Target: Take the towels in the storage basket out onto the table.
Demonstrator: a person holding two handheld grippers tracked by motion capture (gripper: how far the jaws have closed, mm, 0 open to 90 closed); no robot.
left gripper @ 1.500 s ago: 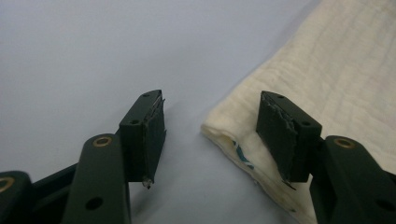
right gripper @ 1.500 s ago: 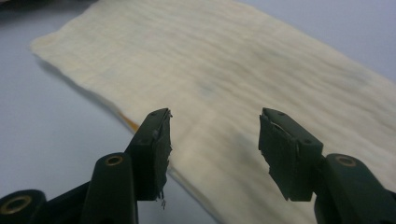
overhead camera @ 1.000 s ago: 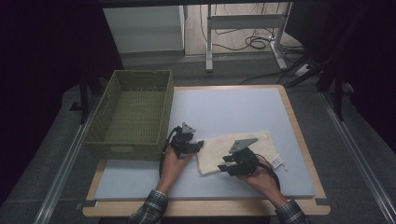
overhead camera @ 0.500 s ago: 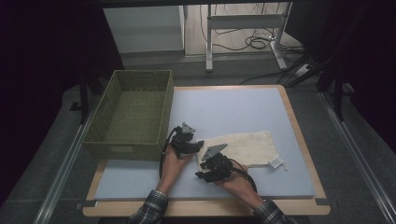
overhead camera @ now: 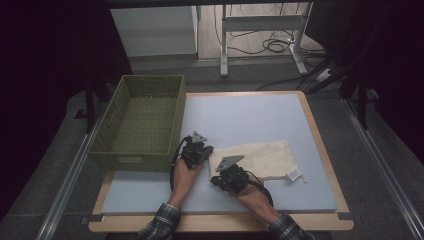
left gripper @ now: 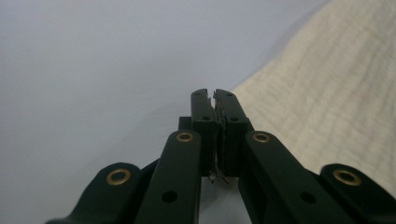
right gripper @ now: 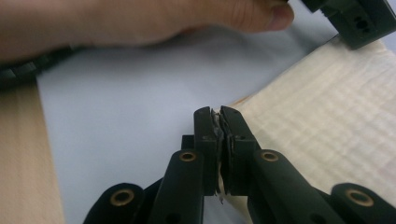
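— Where are your jaws?

— Both pairs have just closed: my left gripper (overhead camera: 206,150) and right gripper (overhead camera: 218,176) each pinch the cloth (overhead camera: 262,157) at its near-left end.

— And the cloth?

— It runs rightward on the mat (overhead camera: 250,115) — the basket (overhead camera: 142,117) waits left, nearer my left hand.

Green woven basket (overhead camera: 137,122): rectangular, open-topped, at the left edge of the table, partly overhanging it. Pale blue mat (overhead camera: 250,115): covers most of a wooden tabletop (overhead camera: 325,155), whose border shows around it. Grey metal stand (overhead camera: 260,30) with black cables (overhead camera: 272,45): on the floor beyond the table.
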